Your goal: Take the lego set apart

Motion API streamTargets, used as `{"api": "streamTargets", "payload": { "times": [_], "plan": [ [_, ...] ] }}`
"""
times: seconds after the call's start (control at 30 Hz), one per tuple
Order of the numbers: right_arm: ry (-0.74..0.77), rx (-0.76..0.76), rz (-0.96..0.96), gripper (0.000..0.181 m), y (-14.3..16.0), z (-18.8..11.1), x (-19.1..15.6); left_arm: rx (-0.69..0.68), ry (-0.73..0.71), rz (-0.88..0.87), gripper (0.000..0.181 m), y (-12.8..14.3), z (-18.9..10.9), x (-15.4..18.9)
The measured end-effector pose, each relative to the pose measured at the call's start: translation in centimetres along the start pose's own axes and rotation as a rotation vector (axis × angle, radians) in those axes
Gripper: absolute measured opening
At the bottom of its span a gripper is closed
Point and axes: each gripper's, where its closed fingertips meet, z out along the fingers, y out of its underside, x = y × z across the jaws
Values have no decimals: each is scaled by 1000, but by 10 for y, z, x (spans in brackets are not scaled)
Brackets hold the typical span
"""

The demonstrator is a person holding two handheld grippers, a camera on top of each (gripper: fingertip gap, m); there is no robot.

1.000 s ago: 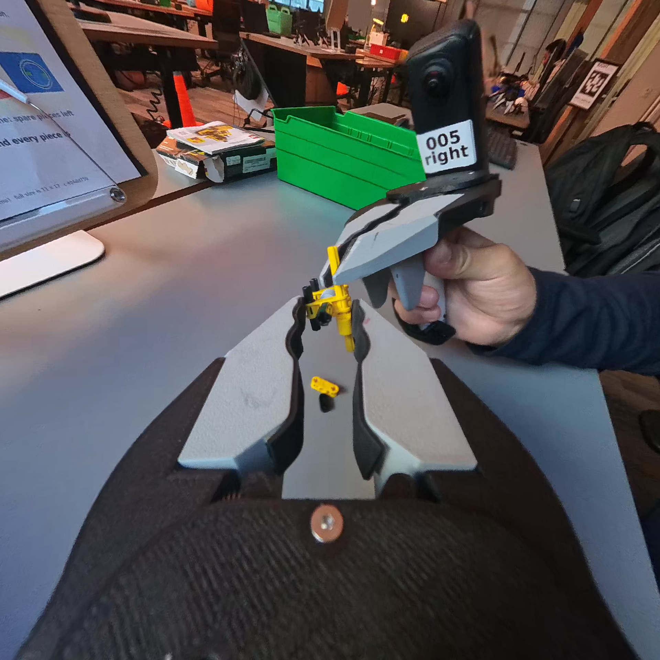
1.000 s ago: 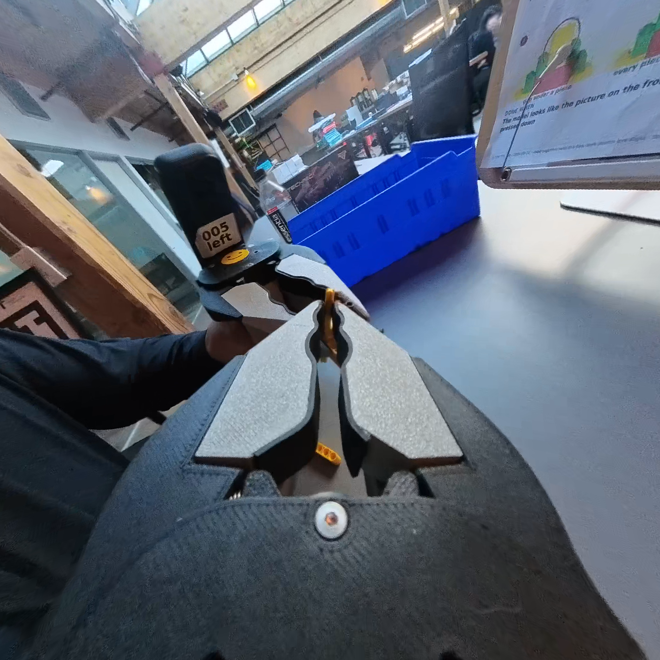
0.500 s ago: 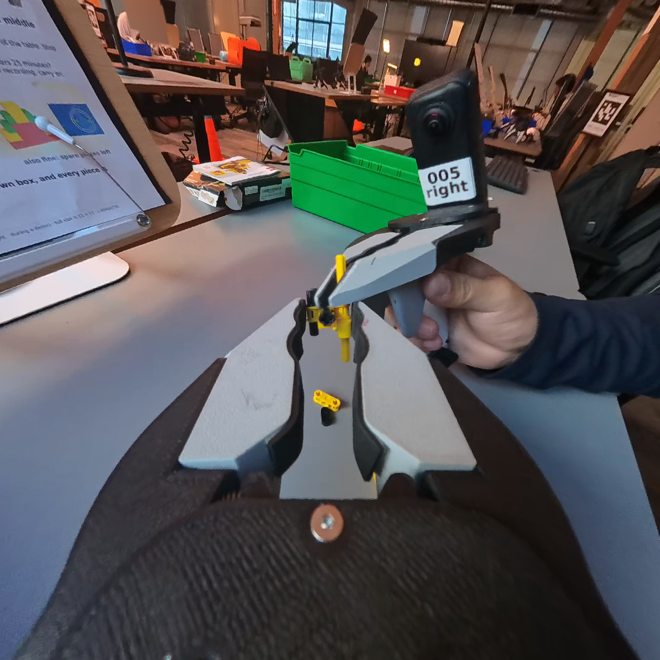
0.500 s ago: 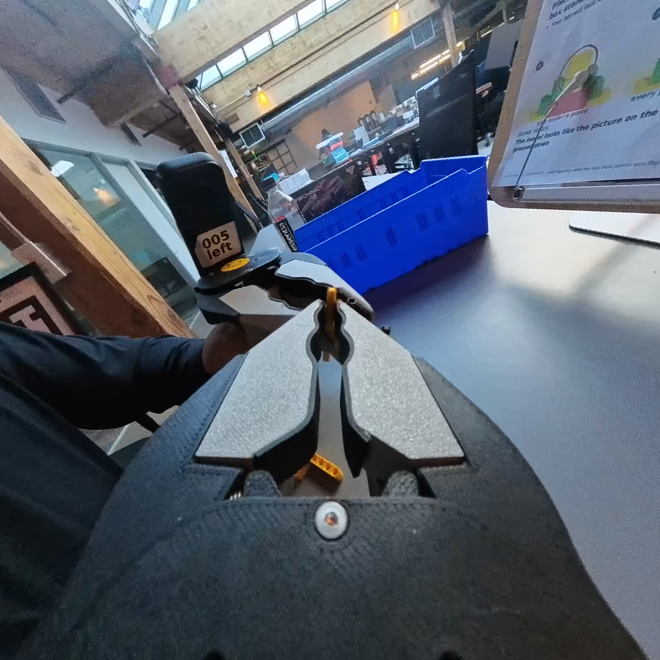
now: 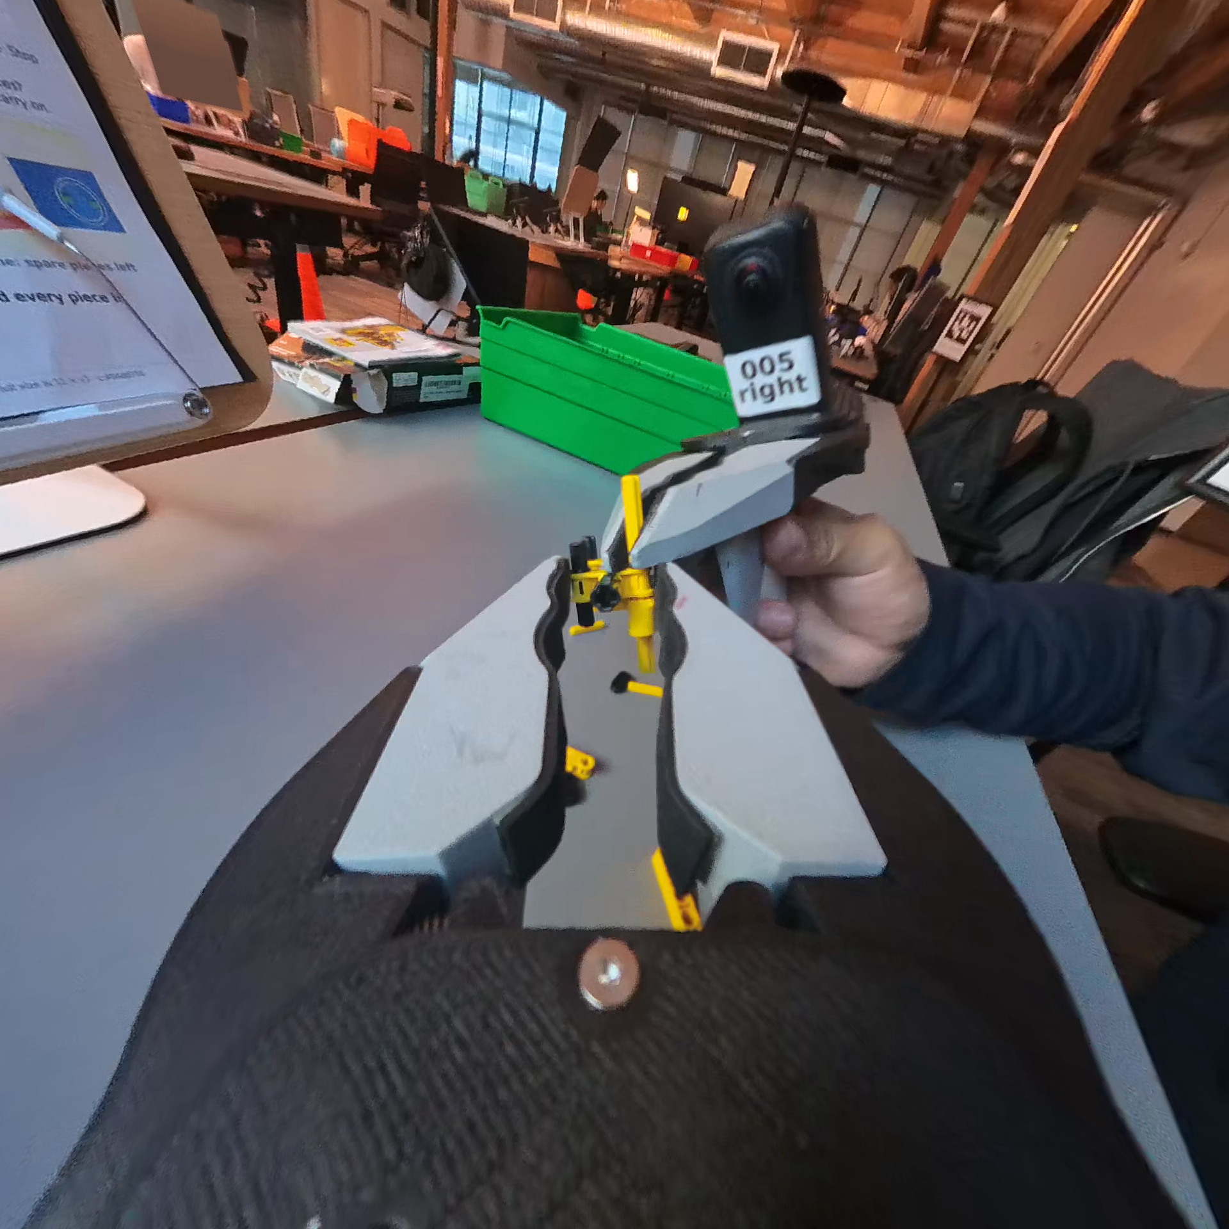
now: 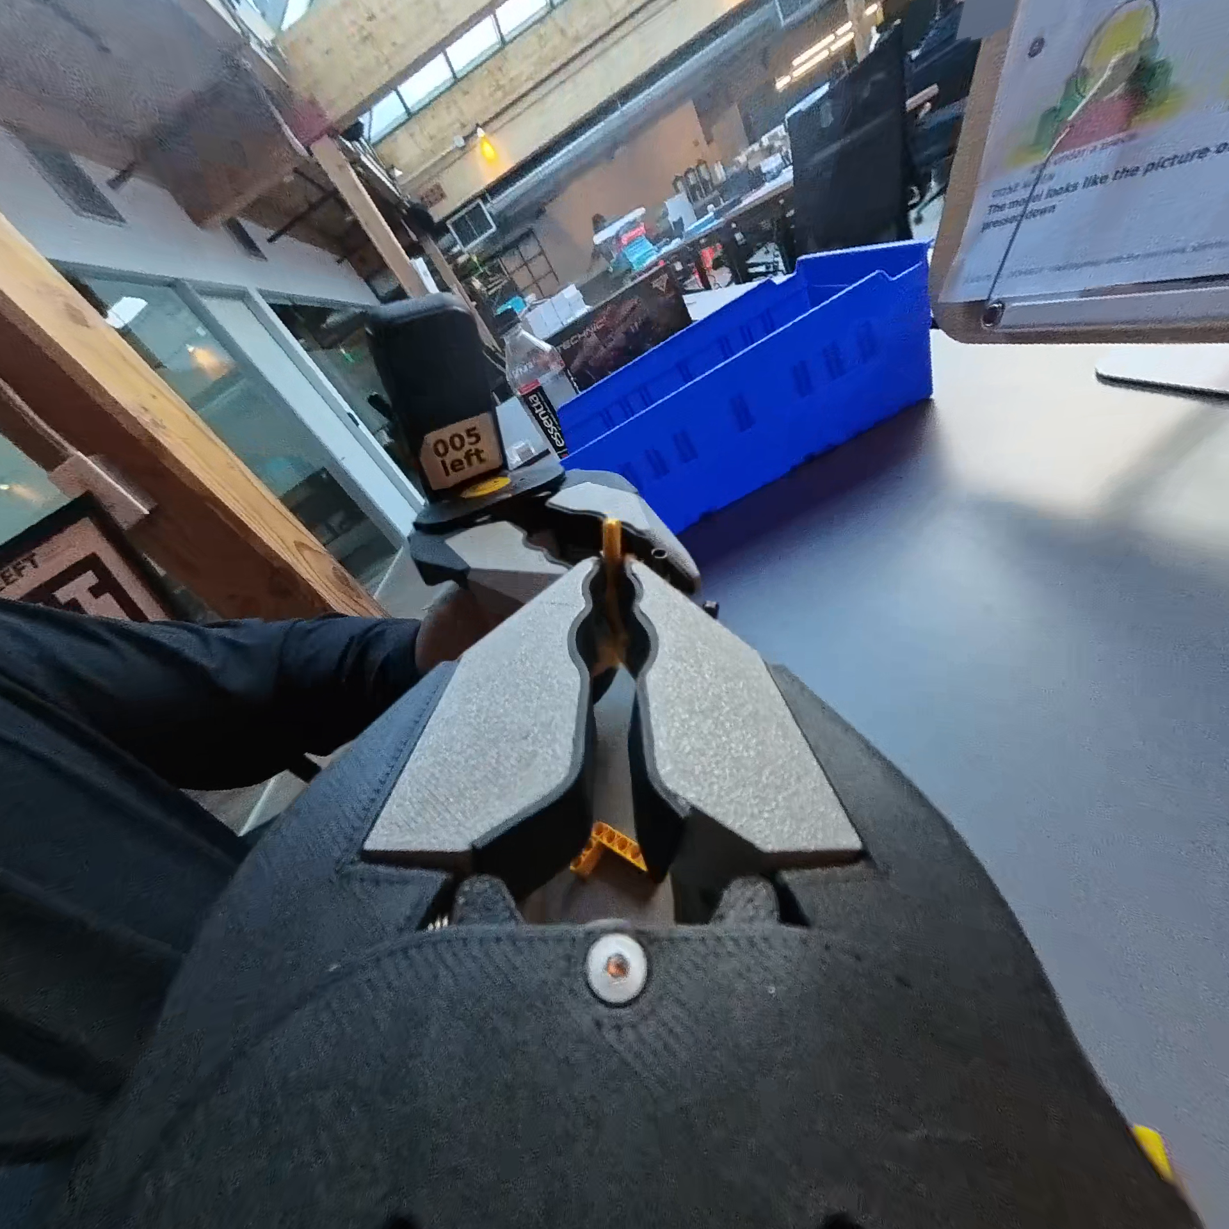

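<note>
Both tongs meet above the grey table (image 5: 279, 585) on the small yellow-and-black lego assembly (image 5: 615, 588): my left gripper (image 5: 608, 598) pinches its sides, my right gripper (image 6: 610, 585) is clamped narrow on its upright yellow rod (image 6: 610, 552). Loose yellow pieces (image 5: 578, 761) lie on the table below; a green bin (image 5: 598, 392) stands well beyond.

My right gripper (image 5: 618, 532) and left gripper (image 5: 608, 575) each carry a lettered sticker (image 5: 775, 379). There is also a printed sheet (image 5: 80, 266) and a labelled bottle (image 6: 532, 379).
</note>
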Motion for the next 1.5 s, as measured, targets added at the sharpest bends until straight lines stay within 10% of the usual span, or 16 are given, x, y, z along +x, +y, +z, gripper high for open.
{"api": "streamTargets", "payload": {
  "times": [1.5],
  "plan": [
    [93,179,47,0,-48,13,15,165,-18,-244,23,-22,-5,-20]
  ]
}}
